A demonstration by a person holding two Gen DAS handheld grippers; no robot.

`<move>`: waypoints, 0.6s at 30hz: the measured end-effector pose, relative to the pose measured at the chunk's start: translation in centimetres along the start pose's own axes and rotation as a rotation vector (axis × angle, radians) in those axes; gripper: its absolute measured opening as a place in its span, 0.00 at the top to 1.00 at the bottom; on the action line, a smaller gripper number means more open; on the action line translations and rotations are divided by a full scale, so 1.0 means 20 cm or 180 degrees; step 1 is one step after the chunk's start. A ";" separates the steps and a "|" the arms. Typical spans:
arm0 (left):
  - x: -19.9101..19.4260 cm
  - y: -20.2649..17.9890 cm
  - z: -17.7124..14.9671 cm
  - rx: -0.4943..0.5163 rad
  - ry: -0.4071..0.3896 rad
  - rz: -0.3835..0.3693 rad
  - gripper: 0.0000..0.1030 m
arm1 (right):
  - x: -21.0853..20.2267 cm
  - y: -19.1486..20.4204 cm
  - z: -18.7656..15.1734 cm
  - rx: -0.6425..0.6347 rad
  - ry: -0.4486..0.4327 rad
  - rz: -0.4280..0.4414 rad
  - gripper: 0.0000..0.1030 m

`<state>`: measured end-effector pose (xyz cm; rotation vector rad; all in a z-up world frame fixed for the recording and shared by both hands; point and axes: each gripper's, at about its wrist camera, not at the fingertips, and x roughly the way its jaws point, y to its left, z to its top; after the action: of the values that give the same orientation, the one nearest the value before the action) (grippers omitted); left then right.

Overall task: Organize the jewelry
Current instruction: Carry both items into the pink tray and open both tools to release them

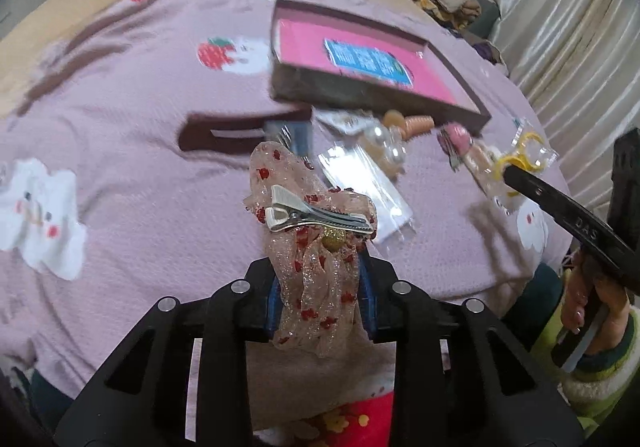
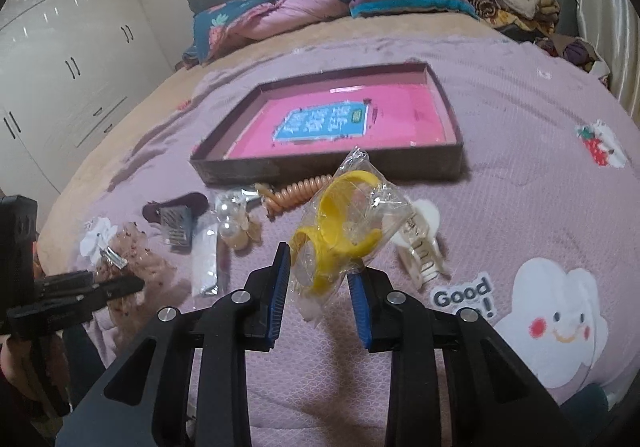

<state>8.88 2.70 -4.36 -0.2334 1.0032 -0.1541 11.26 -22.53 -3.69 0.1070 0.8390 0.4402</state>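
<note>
My left gripper [image 1: 320,267] is shut on a sheer pink bow hair clip with red dots [image 1: 312,215], held above the bed; it also shows in the right wrist view [image 2: 132,267]. My right gripper [image 2: 318,271] is shut on a clear plastic bag with yellow rings [image 2: 344,223], held above the blanket; it shows at the right of the left wrist view [image 1: 520,159]. The brown tray with a pink floor [image 2: 452,163] lies just beyond the loose jewelry; in the left wrist view the tray [image 1: 360,91] is ahead.
On the purple blanket [image 2: 520,207] lie a dark comb clip [image 2: 176,215], pearl pieces [image 2: 232,223], an orange coil tie [image 2: 296,191], a white claw clip [image 2: 420,247] and a flat packet [image 2: 208,263]. Folded bedding [image 2: 280,11] is piled at the far end.
</note>
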 end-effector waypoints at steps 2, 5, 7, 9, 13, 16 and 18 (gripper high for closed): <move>-0.03 0.00 0.04 0.0005 -0.0051 0.0018 0.79 | -0.04 -0.01 0.02 0.0023 -0.0052 0.0005 0.73; -0.06 -0.01 0.11 0.0055 -0.0145 0.0040 0.79 | -0.08 -0.05 0.06 0.0067 -0.0116 -0.0010 0.73; -0.06 -0.02 0.16 0.0065 -0.0183 0.0012 0.79 | -0.11 -0.07 0.08 0.0070 -0.0162 -0.0035 0.73; -0.06 -0.04 0.22 0.0094 -0.0240 0.0009 0.79 | -0.14 -0.10 0.11 0.0082 -0.0220 -0.0088 0.73; -0.05 -0.09 0.35 0.0152 -0.0336 -0.0039 0.78 | -0.18 -0.17 0.18 0.0143 -0.0303 -0.0186 0.73; -0.03 -0.14 0.43 0.0195 -0.0392 -0.0058 0.78 | -0.20 -0.22 0.23 0.0150 -0.0350 -0.0250 0.73; -0.01 -0.17 0.50 0.0216 -0.0417 -0.0078 0.78 | -0.21 -0.25 0.26 0.0142 -0.0378 -0.0281 0.73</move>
<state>17.20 0.74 1.78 -0.1913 0.8639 -0.1924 14.33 -28.45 1.51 0.1356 0.7340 0.3289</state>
